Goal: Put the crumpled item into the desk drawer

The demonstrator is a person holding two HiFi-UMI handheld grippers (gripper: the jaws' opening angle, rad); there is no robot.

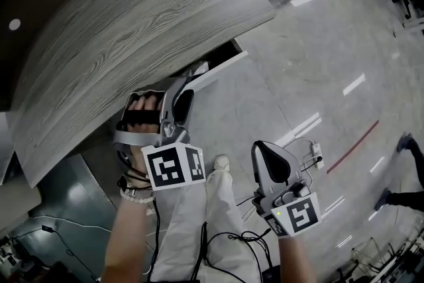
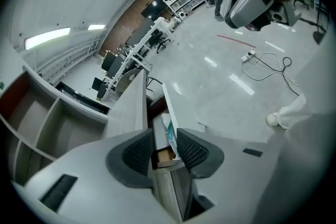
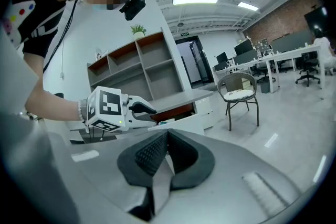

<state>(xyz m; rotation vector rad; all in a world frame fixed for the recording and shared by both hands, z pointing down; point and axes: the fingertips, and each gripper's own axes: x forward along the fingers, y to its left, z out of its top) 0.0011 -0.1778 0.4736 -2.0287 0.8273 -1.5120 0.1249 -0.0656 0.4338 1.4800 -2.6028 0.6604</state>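
Right hand-held gripper (image 3: 167, 140): clenched on nothing, held aside, I judged, as unneeded.
Left hand-held gripper (image 2: 165, 150): released, jaws wide above the open drawer (image 2: 178, 105).
Crumpled item (image 2: 169, 131): lay in that drawer under the tabletop (image 1: 132, 43), clear of my pads.

Two hand-held grippers (image 1: 185, 86) (image 1: 267, 152), one desk (image 1: 132, 30), one drawer (image 1: 225, 67)

My left gripper (image 1: 187, 86) points forward and down, its fingers (image 2: 137, 153) spread wide with the pads pressing on nothing. My left hand (image 1: 142, 117) is wrapped round its handle. My right gripper (image 1: 266, 157) sits off to the right, nearly level, fingers (image 3: 149, 153) shut together. The two grippers are apart.
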